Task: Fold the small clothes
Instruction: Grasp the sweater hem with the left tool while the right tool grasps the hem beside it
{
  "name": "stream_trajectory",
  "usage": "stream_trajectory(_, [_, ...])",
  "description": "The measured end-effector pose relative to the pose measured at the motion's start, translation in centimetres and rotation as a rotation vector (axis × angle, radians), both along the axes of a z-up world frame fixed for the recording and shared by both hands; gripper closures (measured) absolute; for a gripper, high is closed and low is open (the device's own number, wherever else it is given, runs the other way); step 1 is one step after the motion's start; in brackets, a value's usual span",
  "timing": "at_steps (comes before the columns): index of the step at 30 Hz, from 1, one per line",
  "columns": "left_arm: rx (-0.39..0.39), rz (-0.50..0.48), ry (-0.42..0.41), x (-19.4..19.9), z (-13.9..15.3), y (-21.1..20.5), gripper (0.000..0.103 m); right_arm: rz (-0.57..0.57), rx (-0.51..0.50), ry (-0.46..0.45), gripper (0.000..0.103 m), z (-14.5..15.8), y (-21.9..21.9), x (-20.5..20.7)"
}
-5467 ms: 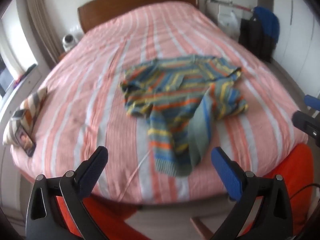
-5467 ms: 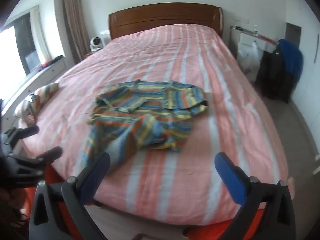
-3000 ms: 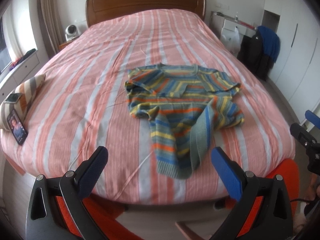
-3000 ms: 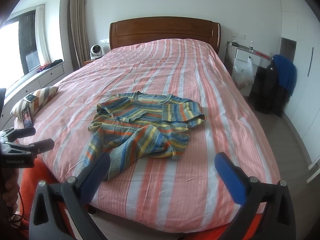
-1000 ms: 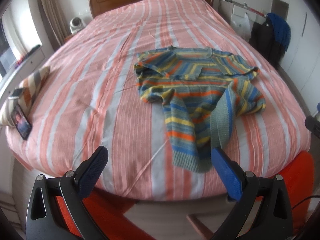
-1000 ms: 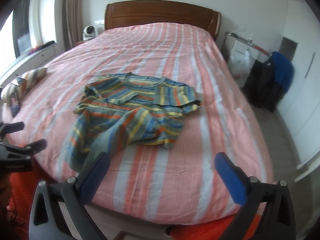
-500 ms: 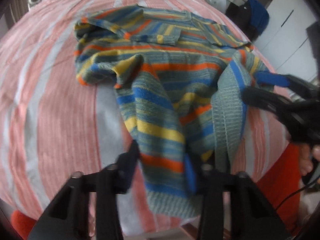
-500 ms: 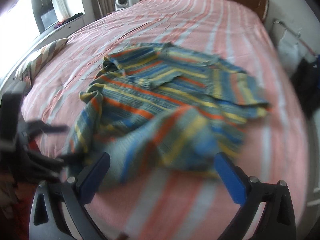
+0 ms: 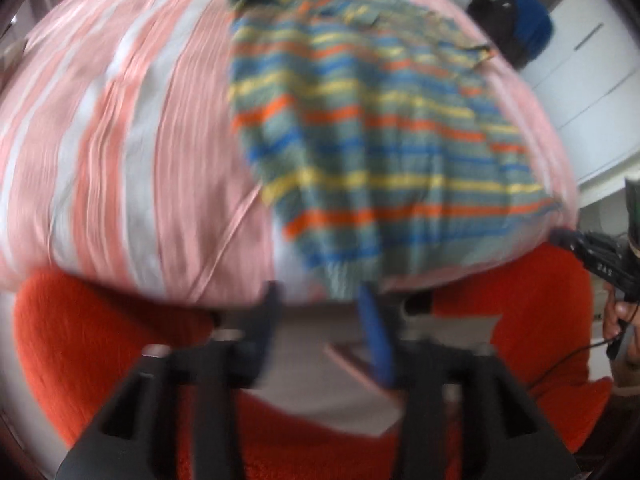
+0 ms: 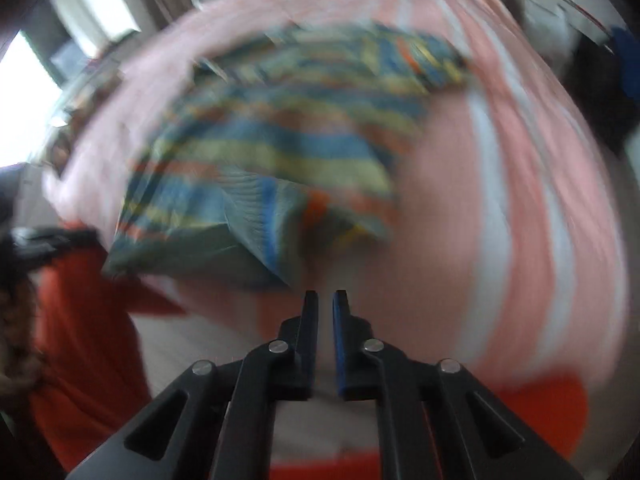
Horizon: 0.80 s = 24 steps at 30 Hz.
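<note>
A striped sweater [image 9: 380, 140] in blue, yellow, orange and grey-green lies spread on the pink striped bed [image 9: 120, 140], its hem at the near edge. Both views are blurred by motion. My left gripper [image 9: 320, 300] is half closed around the hem's left corner; whether it grips is unclear. My right gripper [image 10: 325, 296] has its jaws nearly together just under the sweater's [image 10: 280, 152] hem corner, and no cloth shows between them. The right gripper also shows at the right edge of the left wrist view [image 9: 560, 236].
An orange-red cover [image 9: 100, 340] hangs below the bed's near edge. Dark and blue clothes [image 9: 520, 28] hang at the far right by white cupboards. A window [image 10: 24, 100] lies to the left.
Both grippers have moved in to the sweater's hem and closed from wide open. The sweater now lies flatter and stretched toward the near bed edge.
</note>
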<state>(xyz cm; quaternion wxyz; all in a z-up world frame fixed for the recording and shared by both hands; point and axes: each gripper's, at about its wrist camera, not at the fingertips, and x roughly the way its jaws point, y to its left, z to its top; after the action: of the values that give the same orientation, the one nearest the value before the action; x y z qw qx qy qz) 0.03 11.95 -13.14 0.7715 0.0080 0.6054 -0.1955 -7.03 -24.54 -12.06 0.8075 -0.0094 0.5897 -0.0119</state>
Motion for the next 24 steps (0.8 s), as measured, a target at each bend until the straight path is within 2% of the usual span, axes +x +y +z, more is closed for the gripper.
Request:
stream_trajectory(2, [0.006,0.037,-0.01,0.7,-0.4,0.9,0.042,-0.071,0.04,0.025,0.091,-1.3,-2.1,-1.5])
stream_trajectory(4, [0.01,0.068,-0.043,1.9,-0.4,1.6,0.037,-0.125,0.073,-0.016,0.081,-0.9,-3.5,-1.7])
stream_trajectory(5, [0.02,0.093,-0.075,2.7,-0.4,1.9,0.032,-0.139,0.092,-0.042,0.077,-0.6,-3.9,-1.5])
stream_trajectory(6, [0.029,0.11,-0.096,3.3,-0.4,2.1,0.029,-0.147,0.125,-0.074,0.063,0.0,-4.2,-1.0])
stream_trajectory(7, [0.033,0.118,-0.119,4.1,-0.6,2.1,0.029,-0.149,0.161,-0.098,0.039,0.4,-4.3,-0.4])
stream_trajectory(8, [0.031,0.114,-0.125,4.9,-0.9,2.0,0.029,-0.146,0.196,-0.121,0.028,0.7,-4.5,0.1])
stream_trajectory(9, [0.024,0.107,-0.123,5.4,-1.2,1.7,0.031,-0.137,0.225,-0.148,0.022,0.8,-4.7,0.7])
stream_trajectory(10, [0.013,0.098,-0.116,5.9,-1.6,1.3,0.032,-0.13,0.23,-0.151,0.022,0.3,-5.0,1.4])
stream_trajectory(12, [-0.014,0.075,-0.113,6.6,-2.4,0.3,0.034,-0.139,0.229,-0.078,0.025,-1.6,-5.3,2.6])
stream_trajectory(14, [-0.056,0.038,-0.127,6.5,-1.7,-0.8,0.036,-0.117,0.292,-0.03,0.039,-3.2,-5.1,2.9])
stream_trajectory(15, [-0.091,0.005,-0.137,6.5,-1.2,-1.6,0.038,-0.089,0.32,-0.006,0.054,-3.7,-4.7,2.8])
stream_trajectory(16, [-0.126,-0.028,-0.148,6.4,-0.6,-2.5,0.038,-0.065,0.348,0.018,0.078,-4.1,-4.2,2.7])
stream_trajectory(18, [-0.204,-0.089,-0.179,6.4,0.5,-3.8,0.041,-0.074,0.362,-0.003,0.094,-4.1,-4.3,2.3])
stream_trajectory(20, [-0.287,-0.128,-0.185,6.8,1.3,-4.4,0.047,-0.113,0.352,-0.024,0.094,-4.1,-4.7,2.3])
stream_trajectory(21, [-0.305,-0.129,-0.18,7.0,1.4,-4.2,0.052,-0.138,0.347,-0.031,0.094,-4.1,-5.2,2.3])
stream_trajectory(24, [-0.321,-0.092,-0.153,7.3,0.9,-2.3,0.058,-0.157,0.335,-0.049,0.094,-4.2,-5.5,2.7])
